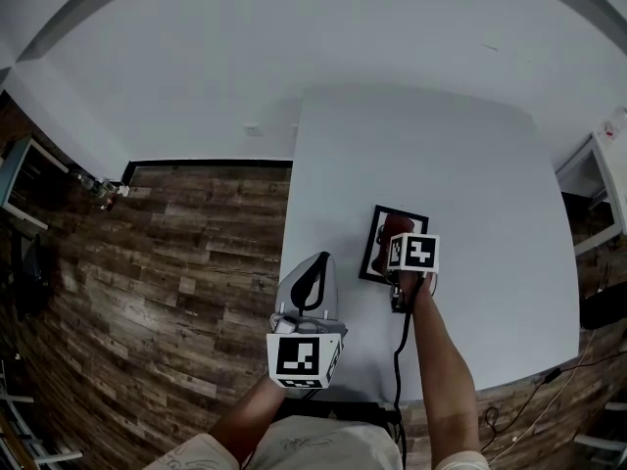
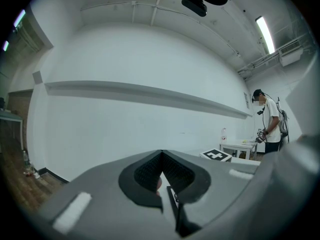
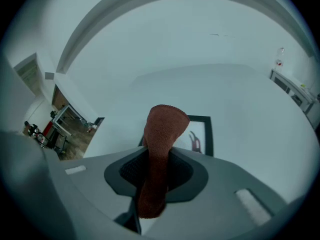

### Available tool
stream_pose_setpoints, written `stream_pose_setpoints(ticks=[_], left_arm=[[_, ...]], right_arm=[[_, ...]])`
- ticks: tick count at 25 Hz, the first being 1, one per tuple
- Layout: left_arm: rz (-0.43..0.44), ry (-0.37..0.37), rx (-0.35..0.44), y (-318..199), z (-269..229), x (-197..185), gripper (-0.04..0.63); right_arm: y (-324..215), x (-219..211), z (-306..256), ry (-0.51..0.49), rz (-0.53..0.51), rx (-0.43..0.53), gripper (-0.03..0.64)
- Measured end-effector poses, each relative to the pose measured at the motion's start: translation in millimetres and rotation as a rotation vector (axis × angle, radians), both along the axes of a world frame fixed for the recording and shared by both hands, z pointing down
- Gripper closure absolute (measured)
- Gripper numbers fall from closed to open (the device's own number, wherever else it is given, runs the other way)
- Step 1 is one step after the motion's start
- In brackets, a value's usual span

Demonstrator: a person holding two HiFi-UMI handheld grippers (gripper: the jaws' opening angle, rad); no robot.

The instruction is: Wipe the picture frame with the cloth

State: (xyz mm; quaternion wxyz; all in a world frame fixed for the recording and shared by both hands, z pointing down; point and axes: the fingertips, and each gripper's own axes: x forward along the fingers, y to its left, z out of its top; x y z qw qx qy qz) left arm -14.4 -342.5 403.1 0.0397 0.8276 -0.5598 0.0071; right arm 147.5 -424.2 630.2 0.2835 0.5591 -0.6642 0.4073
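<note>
A white counter (image 1: 470, 184) stands in a plain room with a pale wall (image 1: 245, 57) and a dark wood-plank floor (image 1: 176, 253). A dark baseboard runs where the wall meets the floor.

The right gripper (image 1: 389, 231) reaches out over the counter's middle. Its fingers are clenched on a rust-brown cloth (image 1: 393, 229). In the right gripper view, the cloth (image 3: 162, 134) rises from between the fingers of the right gripper (image 3: 157, 169) and folds over in a rounded tip.

The picture frame (image 1: 412, 220) lies flat on the counter just beyond those fingers, with the cloth's tip over it. Whether the cloth touches it cannot be told. The frame (image 3: 205, 134) is black and holds a white sheet bearing a small reddish figure. A black cable (image 1: 399, 360) trails back from this gripper along the forearm.

The left gripper (image 1: 315, 262) is to the left of the right fingers and nearer the person, above the counter's left edge. Its fingers are clenched together with nothing between them. In the left gripper view, the left gripper (image 2: 161, 176) points level across the room. Ahead of its fingers is a broad white wall crossed by a long ledge. Far to the right of the fingers, another person (image 2: 270, 121) stands by a small white table (image 2: 240, 146). A light strip (image 2: 263, 34) glows on the ceiling.
</note>
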Motion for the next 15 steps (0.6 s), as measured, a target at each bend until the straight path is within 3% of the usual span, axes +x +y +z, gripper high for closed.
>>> stream_pose_setpoints(ticks=[3,7,15], left_arm=[[-0.006,0.005,0.002,-1,-3,-2,0.594],[-0.003,0.008,-0.002,3,-2,1,0.595],[-0.003,0.008,-0.009,3,2,0,0.594]], right_arm=[[6,-36,-1,-0.055,-0.043,-0.006,0.506],[19,-58,12,-0.038,-0.082,-0.037,0.506],[27,-36,28,-0.017,-0.034,-0.060,0.506]])
